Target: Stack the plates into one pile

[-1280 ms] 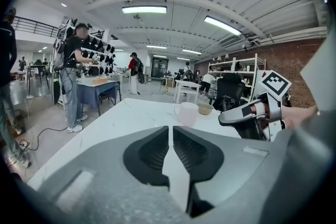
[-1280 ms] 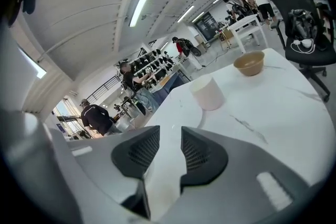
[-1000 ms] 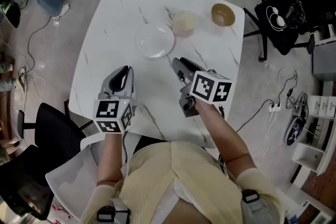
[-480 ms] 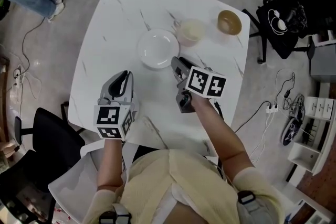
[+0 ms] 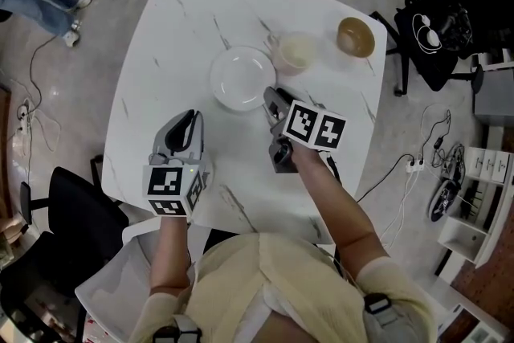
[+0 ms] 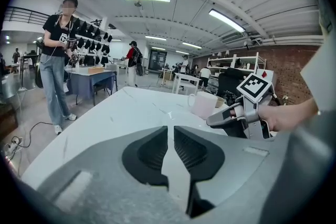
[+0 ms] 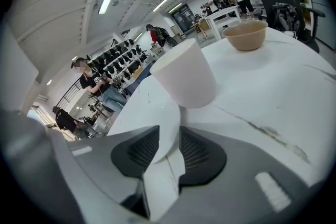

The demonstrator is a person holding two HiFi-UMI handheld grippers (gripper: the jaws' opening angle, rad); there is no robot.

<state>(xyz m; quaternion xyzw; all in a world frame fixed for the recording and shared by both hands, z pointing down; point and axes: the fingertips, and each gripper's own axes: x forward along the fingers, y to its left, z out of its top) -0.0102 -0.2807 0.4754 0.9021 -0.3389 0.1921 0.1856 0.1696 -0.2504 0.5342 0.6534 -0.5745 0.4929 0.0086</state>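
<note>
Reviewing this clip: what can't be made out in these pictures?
Head view: the right gripper covers the near rim of the white round plate; contact unclear.
Head view: one plate or several stacked, too small to tell.
Left gripper view: the tan bowl is mostly hidden behind the white mug and right gripper.

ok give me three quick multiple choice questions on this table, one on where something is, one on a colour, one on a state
1. What stands between the plate and the bowl? A) a mug B) a fork C) a bottle
2. What colour is the bowl? A) blue B) tan C) black
3. What does the left gripper hold? A) the plate B) the mug C) nothing

1 A, the mug sits in the gap between them
2 B, its wall and inside look tan
3 C, only the table shows between its jaws
</note>
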